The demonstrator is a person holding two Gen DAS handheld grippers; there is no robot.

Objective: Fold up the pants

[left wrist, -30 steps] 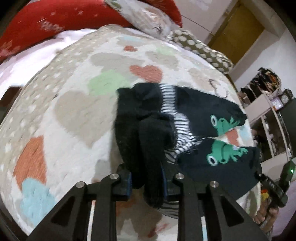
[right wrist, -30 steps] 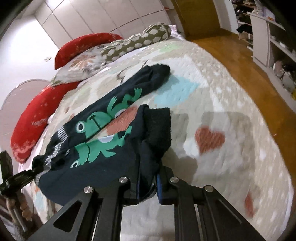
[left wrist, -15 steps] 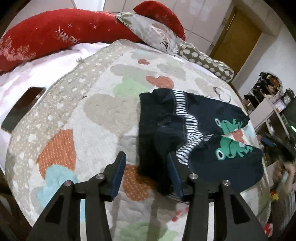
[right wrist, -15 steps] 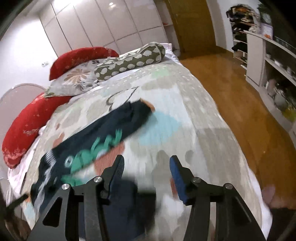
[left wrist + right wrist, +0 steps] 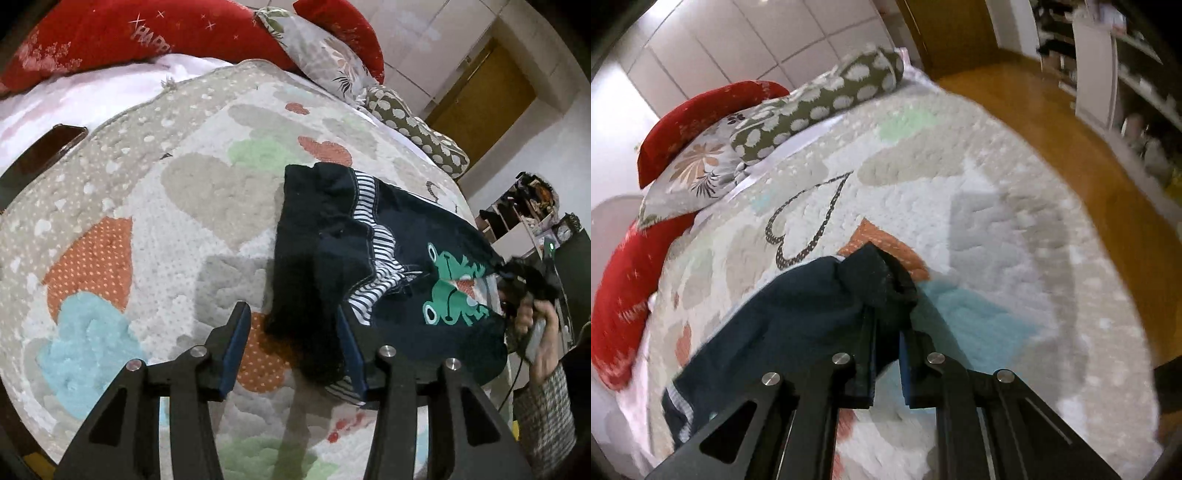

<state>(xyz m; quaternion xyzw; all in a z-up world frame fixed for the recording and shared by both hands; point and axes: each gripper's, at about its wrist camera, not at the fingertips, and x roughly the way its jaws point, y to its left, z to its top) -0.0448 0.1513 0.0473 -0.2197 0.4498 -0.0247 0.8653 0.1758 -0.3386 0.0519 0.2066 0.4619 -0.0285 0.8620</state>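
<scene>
Small dark navy pants (image 5: pixel 388 258) with green frog prints and a striped lining lie on the heart-patterned quilt (image 5: pixel 184 192). My left gripper (image 5: pixel 291 339) is open just above the waistband end, with the dark waistband fabric lying between its fingers. My right gripper (image 5: pixel 886 332) is shut on a dark leg cuff (image 5: pixel 882 280) and holds it a little above the quilt (image 5: pixel 997 229). The right gripper (image 5: pixel 517 273) also shows at the right edge of the left wrist view, holding that cuff.
Red pillows (image 5: pixel 147 33), a floral pillow (image 5: pixel 325 59) and a spotted bolster (image 5: pixel 827 99) line the head of the bed. A dark phone (image 5: pixel 40 151) lies at the left edge. Wooden floor (image 5: pixel 1052 110) and shelves (image 5: pixel 1126 55) lie past the bed.
My left gripper let go of the waistband, opened and pulled back. My right gripper released one leg cuff, moved over, and closed on the other leg's cuff.
</scene>
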